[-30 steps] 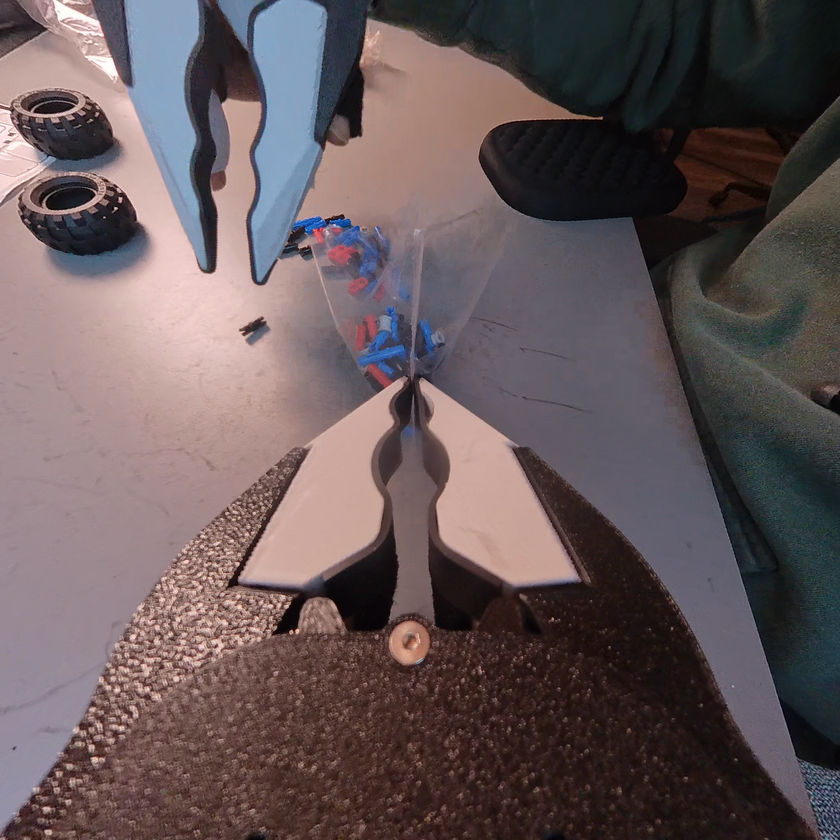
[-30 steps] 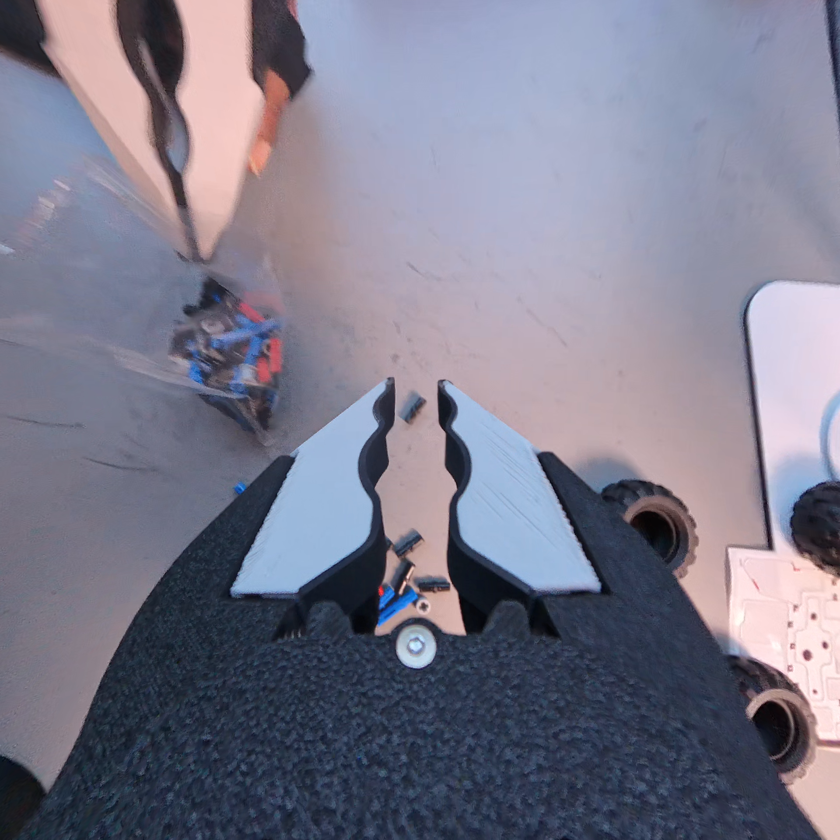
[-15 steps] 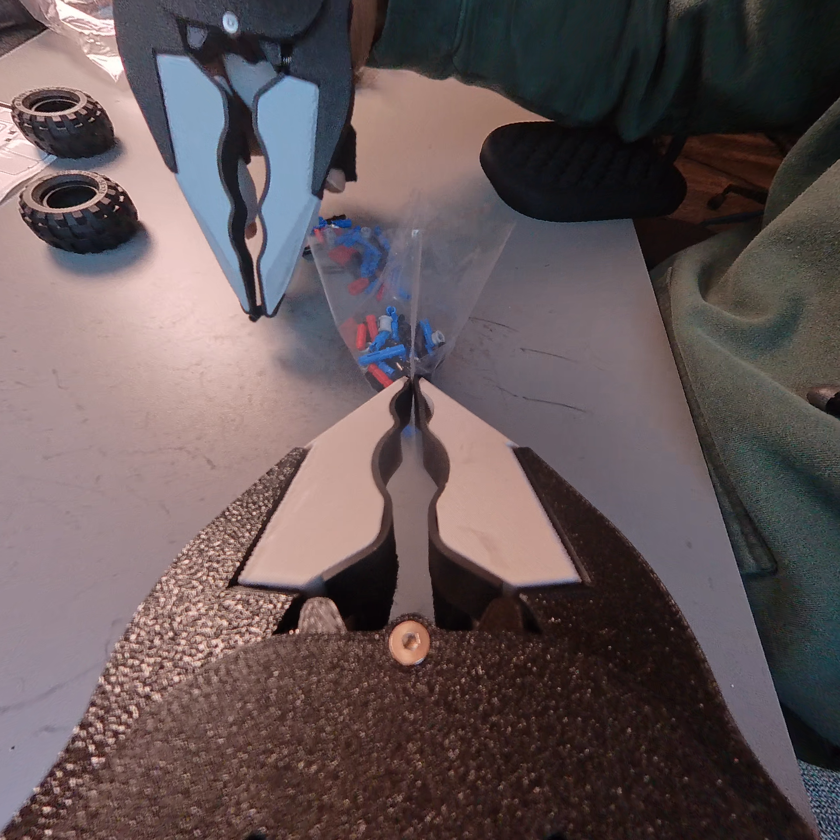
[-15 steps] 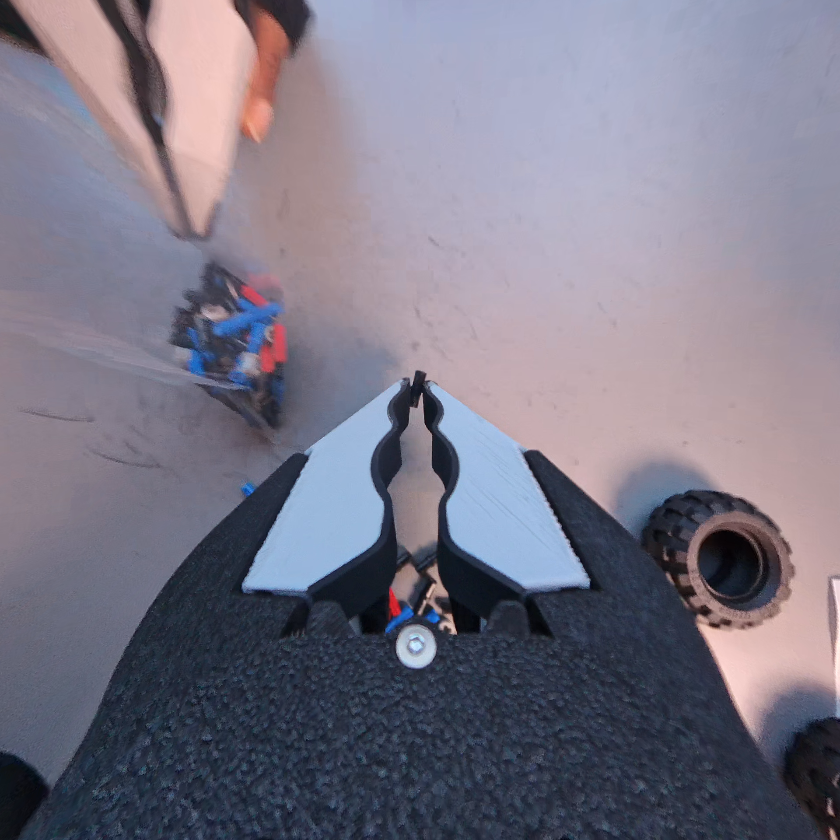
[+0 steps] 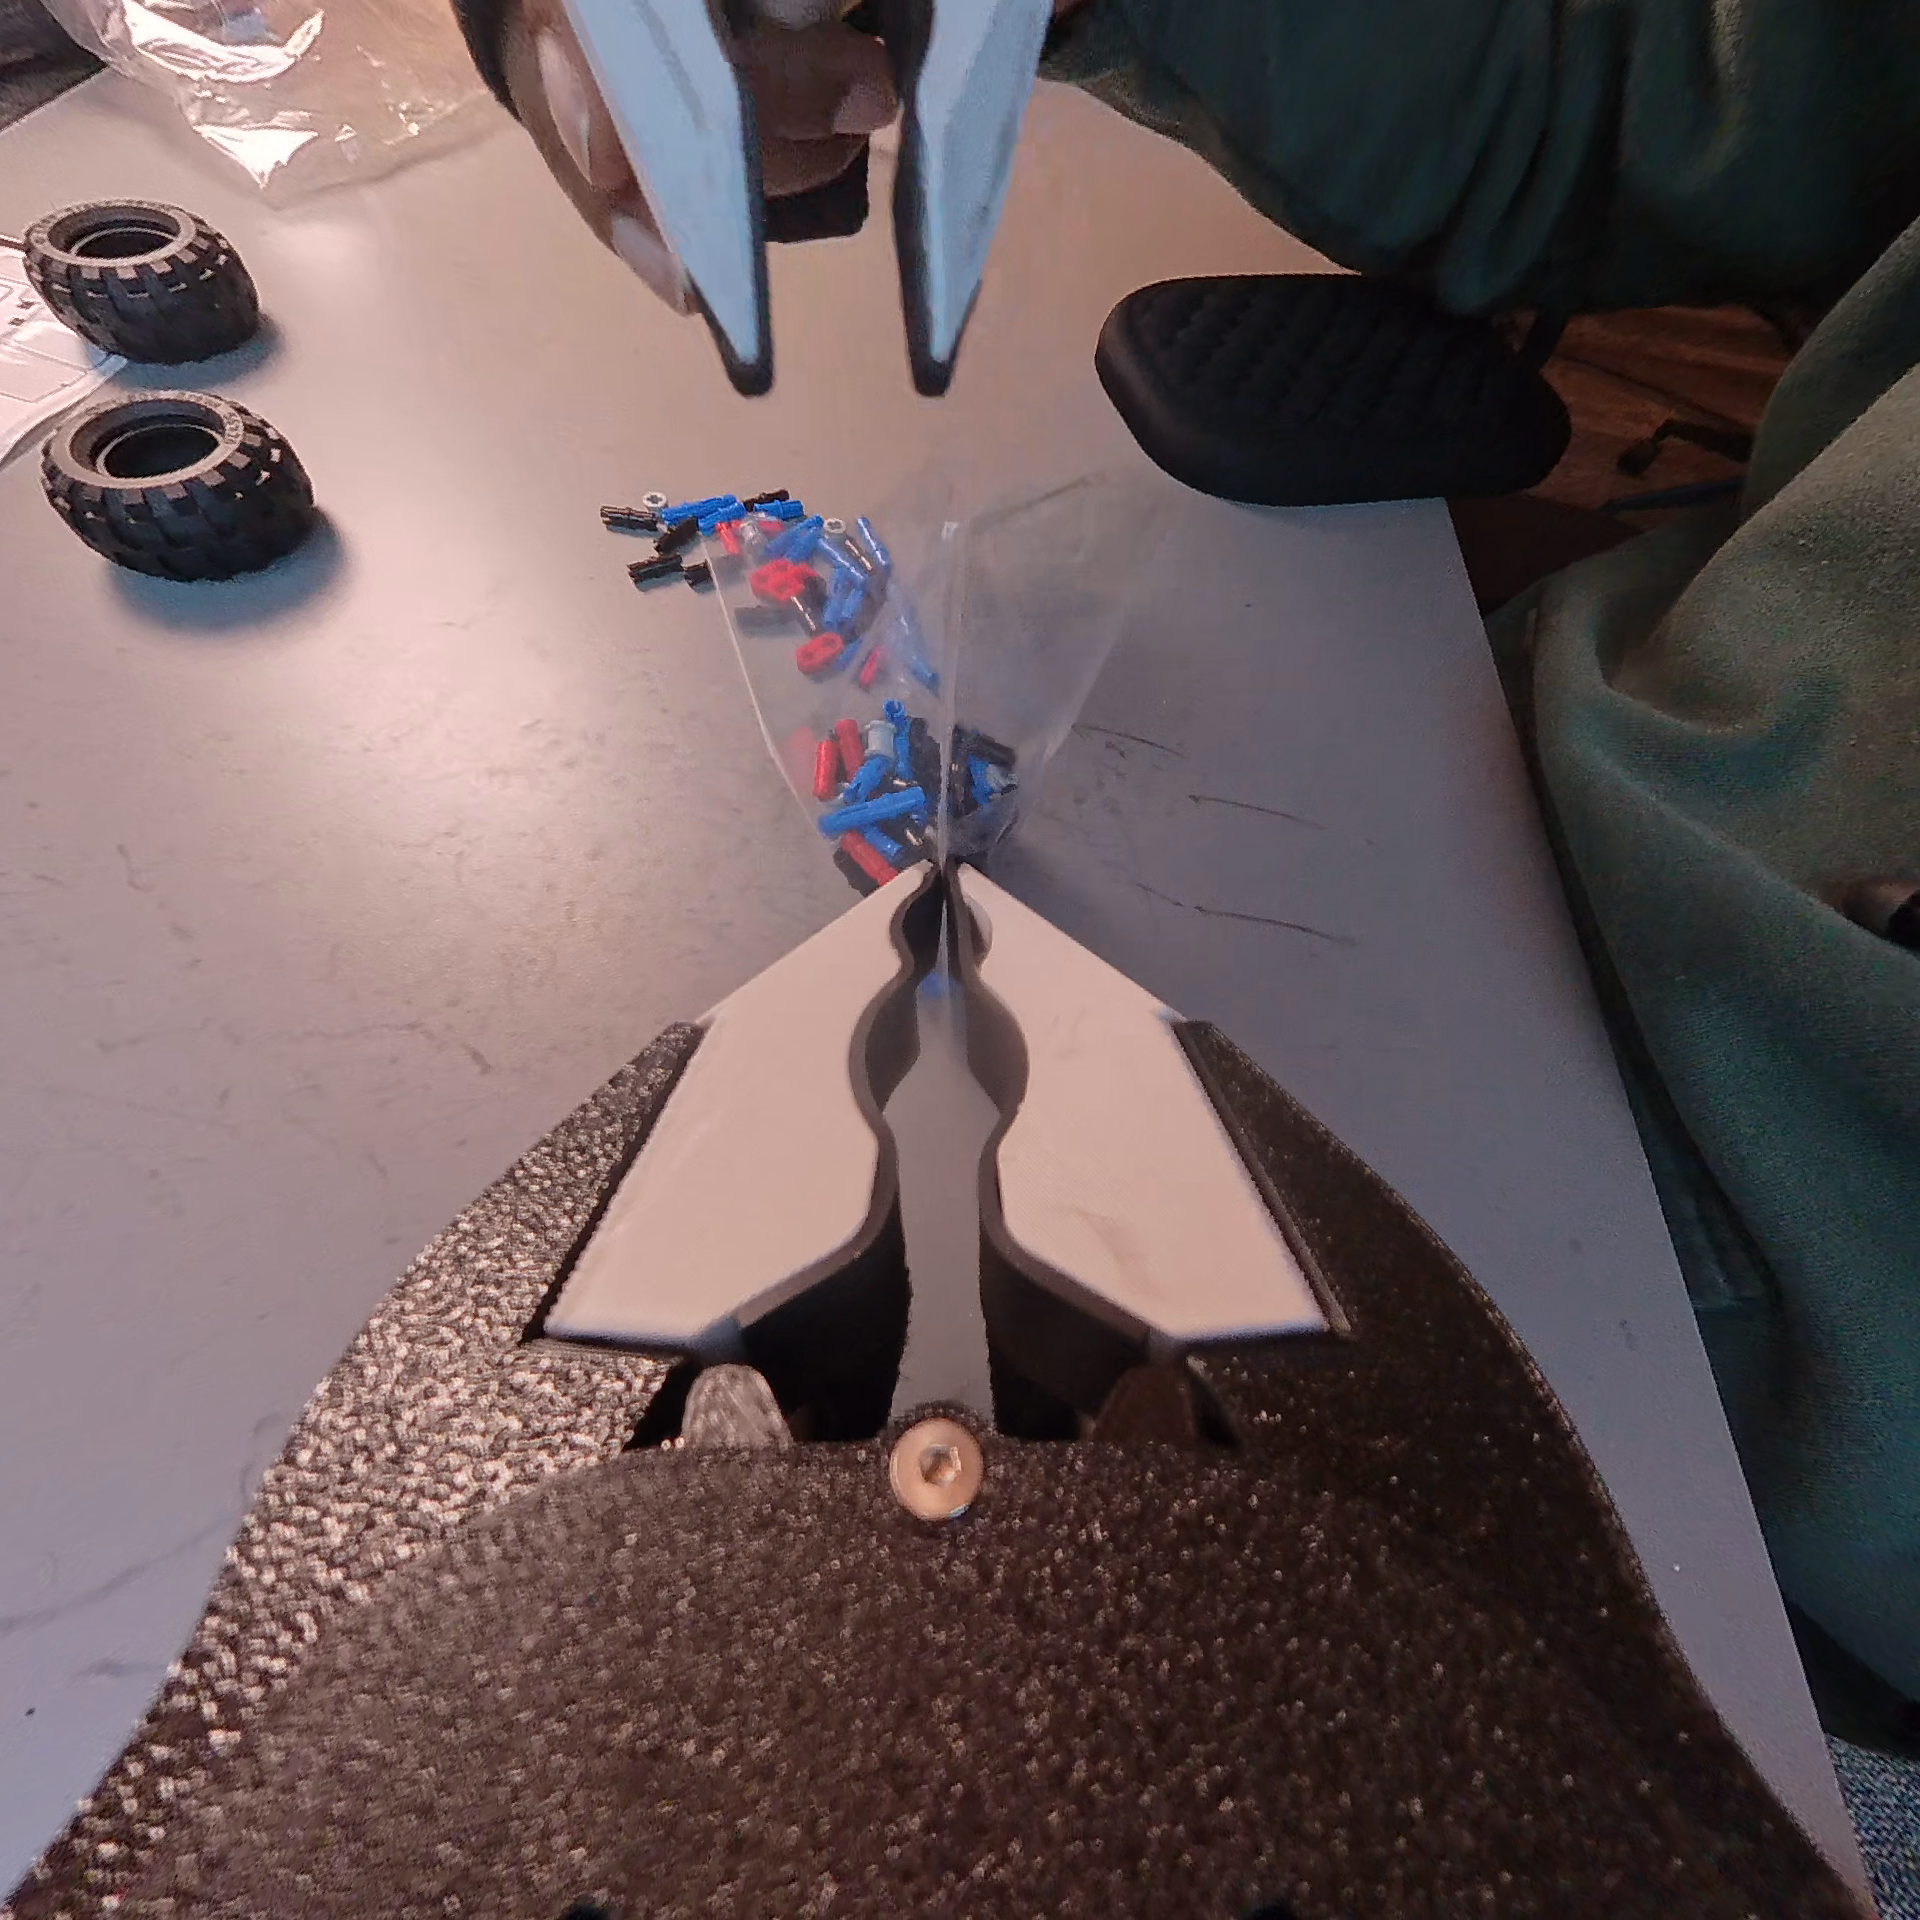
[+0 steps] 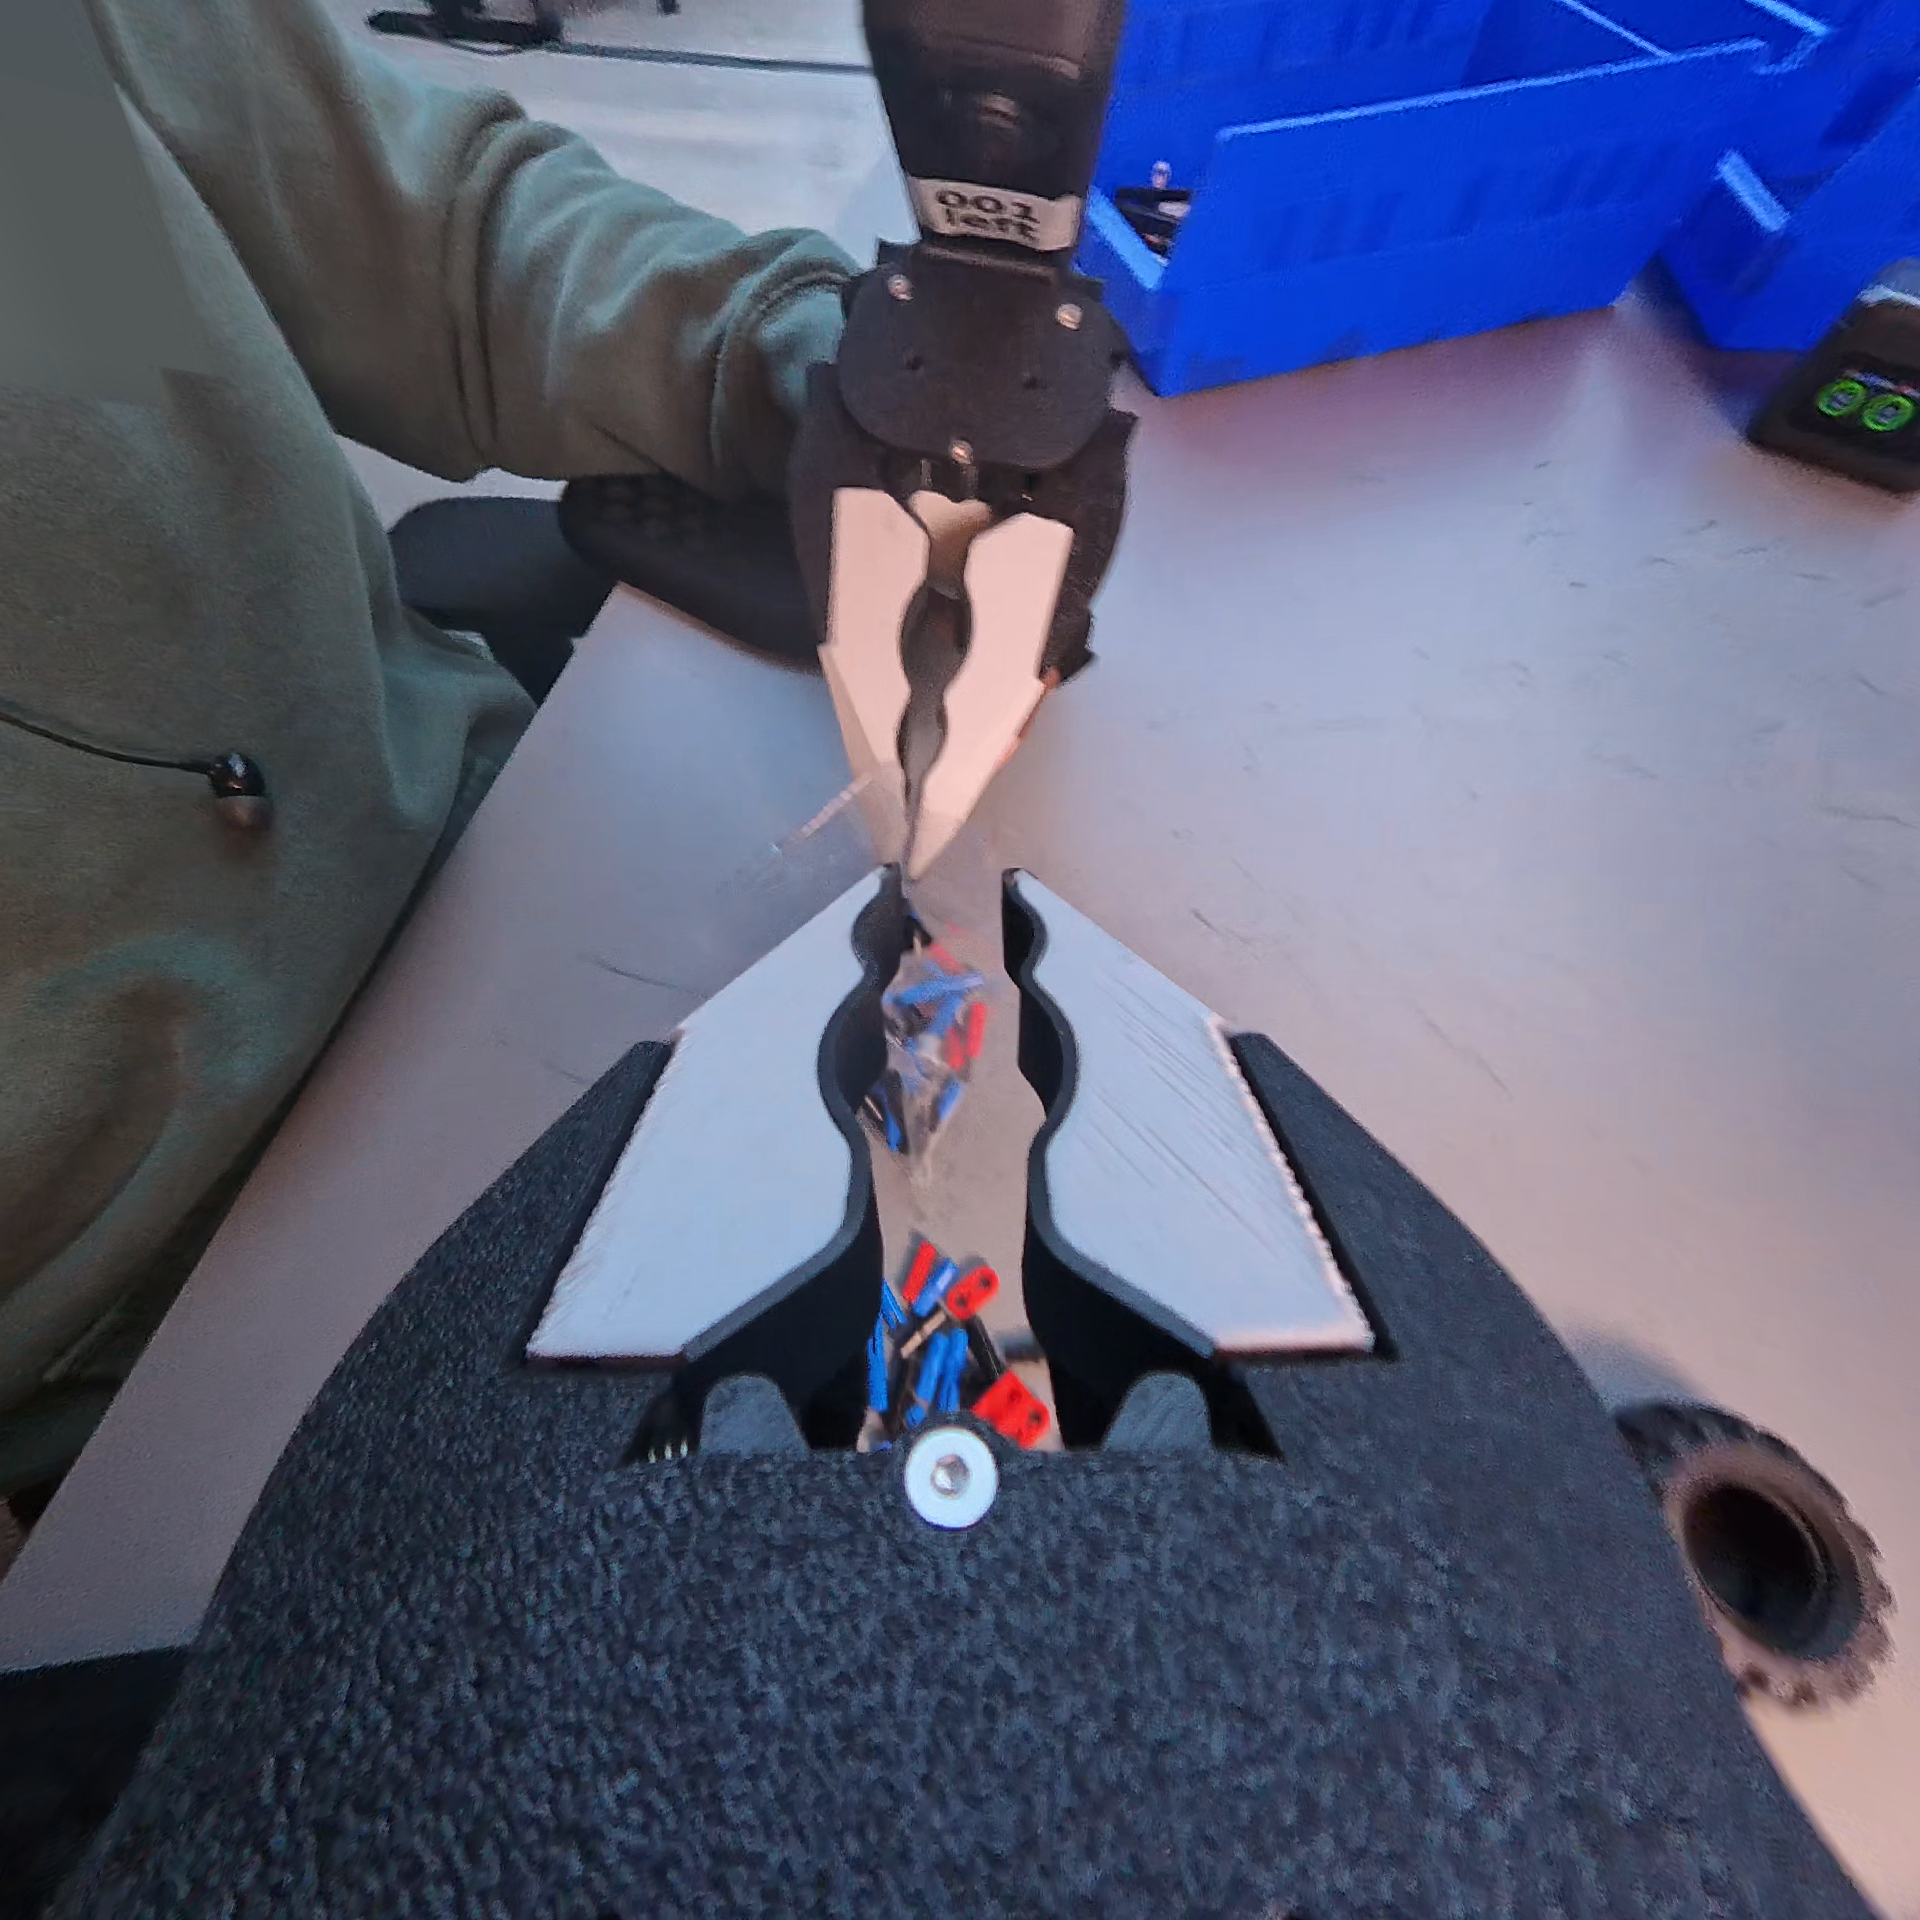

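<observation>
On the grey table [image 5: 312,935], left to right:
Tyres: two black tyres [image 5: 177,483] are set at the far left edge.
Loose pins: small pins [image 5: 665,540] are scattered at the bag mouth.
Clear bag [image 5: 894,707]: its corner is pinched and raised by the left gripper [image 5: 943,883], fingers closed.
Right gripper [image 6: 951,883]: fingers are held apart, above the bag, holding nothing.
Armrest [image 5: 1330,384]: seen at the right edge.

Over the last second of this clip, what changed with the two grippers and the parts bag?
The right gripper, shut on a small black pin half a second ago, has opened and swung round to face the left gripper, above the clear bag. More pins now lie spilled at the bag's mouth. The left gripper stays shut on the bag; the two tyres haven't moved.
</observation>
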The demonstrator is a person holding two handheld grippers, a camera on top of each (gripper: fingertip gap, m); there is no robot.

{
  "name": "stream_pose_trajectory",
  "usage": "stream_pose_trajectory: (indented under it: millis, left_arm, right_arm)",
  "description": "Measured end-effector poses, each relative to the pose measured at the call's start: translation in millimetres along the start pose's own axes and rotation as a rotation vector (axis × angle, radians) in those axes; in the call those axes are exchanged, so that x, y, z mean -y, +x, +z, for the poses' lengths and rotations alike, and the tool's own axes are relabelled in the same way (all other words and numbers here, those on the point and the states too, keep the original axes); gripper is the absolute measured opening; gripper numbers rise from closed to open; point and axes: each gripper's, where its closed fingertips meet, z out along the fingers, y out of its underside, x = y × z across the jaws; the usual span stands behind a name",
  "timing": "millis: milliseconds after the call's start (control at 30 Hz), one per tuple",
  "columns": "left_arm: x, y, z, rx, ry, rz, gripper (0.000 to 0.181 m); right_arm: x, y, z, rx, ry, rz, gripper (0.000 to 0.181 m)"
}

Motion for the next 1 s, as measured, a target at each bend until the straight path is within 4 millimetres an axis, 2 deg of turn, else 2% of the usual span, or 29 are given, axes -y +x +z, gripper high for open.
stream_pose_trajectory:
  millis: [67, 133, 200, 233, 300, 467, 633, 800, 867, 1000]
  left_arm:
    - [0.0, 0.1, 0.1, -0.001, 0.000, -0.001, 0.000]
    - [0.0, 0.3, 0.1, -0.003, 0.000, -0.001, 0.000]
    - [0.0, 0.4, 0.2, -0.005, 0.000, -0.001, 0.000]
    - [0.0, 0.5, 0.3, -0.005, 0.000, -0.001, 0.000]
    - [-0.1, 0.4, 0.3, -0.004, 0.000, -0.001, 0.000]
    - [-0.1, 0.5, 0.4, -0.004, 0.000, -0.001, 0.000]
    - [-0.2, 0.8, 0.4, -0.004, -0.001, 0.001, 0.000]
    - [-0.2, 0.9, 0.3, -0.003, -0.002, 0.003, 0.000]
    - [-0.1, 0.7, 0.3, -0.004, -0.002, 0.001, 0.000]
    - [0.0, 0.6, 0.4, -0.004, -0.001, -0.001, 0.000]
  right_arm:
    - [-23.9, 17.0, -12.0, -0.080, -0.082, 0.024, 0.017]
    - [-62.4, 29.1, -20.9, -0.143, -0.230, 0.046, 0.017]
    - [-97.3, 32.5, -25.1, -0.165, -0.351, 0.074, 0.016]
    - [-107.8, 32.0, -24.8, -0.167, -0.375, 0.094, 0.016]
    - [-121.1, 28.4, -22.5, -0.162, -0.408, 0.132, 0.018]
    - [-135.4, 25.8, -17.3, -0.190, -0.460, 0.151, 0.016]
    - [-135.1, 28.1, -16.7, -0.218, -0.467, 0.150, 0.007]
    - [-131.3, 26.1, -15.6, -0.222, -0.472, 0.067, 0.003]
    - [-108.1, 22.3, -12.6, -0.203, -0.380, 0.058, 0.003]
    - [-24.6, 2.3, -7.8, -0.137, -0.093, -0.005, 0.004]
